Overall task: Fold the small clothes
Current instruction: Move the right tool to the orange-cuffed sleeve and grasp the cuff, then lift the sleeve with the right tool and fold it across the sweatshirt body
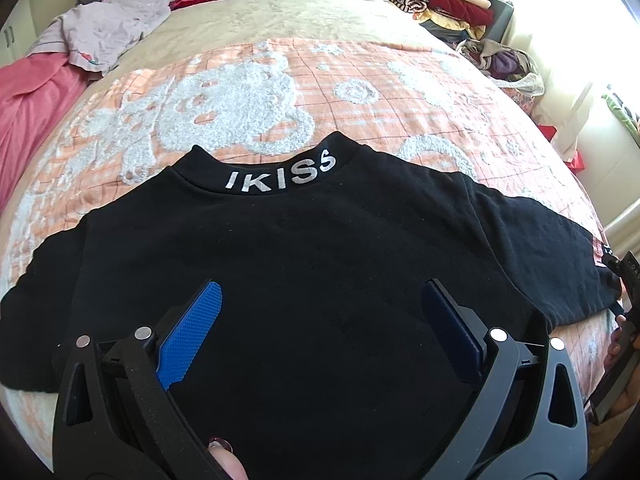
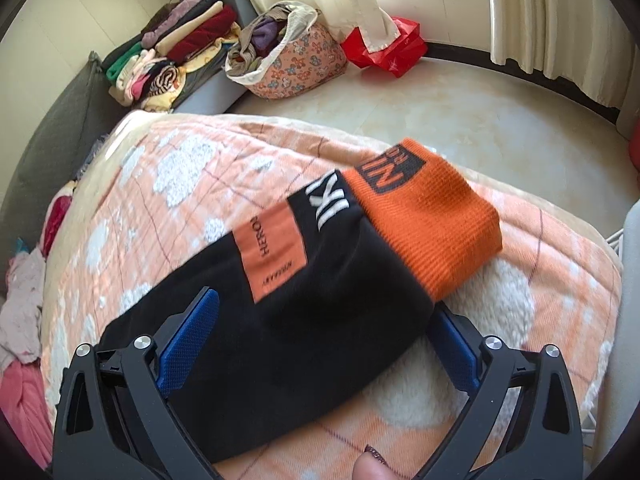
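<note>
Right wrist view: right tongs (image 2: pixel 318 344), spread wide, straddle the black top's sleeve (image 2: pixel 304 280) near the bed's (image 2: pixel 560 288) edge; left tongs (image 1: pixel 320 332) gape above its back. Pinch near the orange cuff (image 2: pixel 428 236), fold inward.

Sunlit cream curtains (image 2: pixel 552 20), pale tiled floor (image 2: pixel 440 112), bed with orange blanket (image 1: pixel 360 76)

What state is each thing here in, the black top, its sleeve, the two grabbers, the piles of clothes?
Black top: spread flat on the bed, unfolded.
Sleeve: stretched out, orange cuff at its end.
Left gripper: open above the top.
Right gripper: open, straddling the sleeve.
Clothes pile: folded, stacked.
</note>
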{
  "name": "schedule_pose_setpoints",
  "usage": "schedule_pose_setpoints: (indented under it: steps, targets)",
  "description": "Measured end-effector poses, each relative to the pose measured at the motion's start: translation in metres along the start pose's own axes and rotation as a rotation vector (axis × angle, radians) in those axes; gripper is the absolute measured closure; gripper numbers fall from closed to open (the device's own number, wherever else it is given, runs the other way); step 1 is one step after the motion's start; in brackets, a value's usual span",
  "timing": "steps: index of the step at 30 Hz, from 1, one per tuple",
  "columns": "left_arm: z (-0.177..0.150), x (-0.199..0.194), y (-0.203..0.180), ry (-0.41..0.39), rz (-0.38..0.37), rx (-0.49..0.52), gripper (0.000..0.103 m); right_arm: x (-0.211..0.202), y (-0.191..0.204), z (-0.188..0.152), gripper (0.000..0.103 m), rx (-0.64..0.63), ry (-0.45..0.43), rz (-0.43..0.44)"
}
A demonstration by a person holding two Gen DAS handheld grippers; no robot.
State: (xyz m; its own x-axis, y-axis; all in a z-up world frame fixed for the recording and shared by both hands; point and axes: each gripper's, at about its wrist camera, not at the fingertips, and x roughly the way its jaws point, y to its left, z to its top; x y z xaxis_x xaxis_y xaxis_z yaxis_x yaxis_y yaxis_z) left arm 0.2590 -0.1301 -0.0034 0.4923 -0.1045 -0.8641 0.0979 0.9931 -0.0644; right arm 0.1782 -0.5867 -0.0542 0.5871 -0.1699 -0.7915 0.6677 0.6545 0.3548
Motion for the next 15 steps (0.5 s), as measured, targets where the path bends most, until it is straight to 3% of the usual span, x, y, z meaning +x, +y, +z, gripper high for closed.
schedule_pose_setpoints:
  steps: [4, 6, 9, 15]
  targets:
    - [0.0, 0.003, -0.002, 0.011, -0.016, -0.002, 0.009, -0.006, -0.001, 0.003, 0.053, -0.004, -0.031, 0.032]
    - [0.0, 0.002, -0.003, 0.009, -0.022, 0.002, 0.009, -0.011, 0.0, 0.003, 0.078, -0.008, -0.037, 0.074]
    - [0.0, -0.001, -0.001, -0.004, -0.03, 0.006, 0.009, -0.022, 0.009, 0.0, 0.087, -0.028, -0.06, 0.124]
    - [-0.002, -0.012, 0.008, -0.015, -0.038, 0.006, 0.009, -0.057, 0.048, -0.012, 0.089, -0.11, -0.109, 0.229]
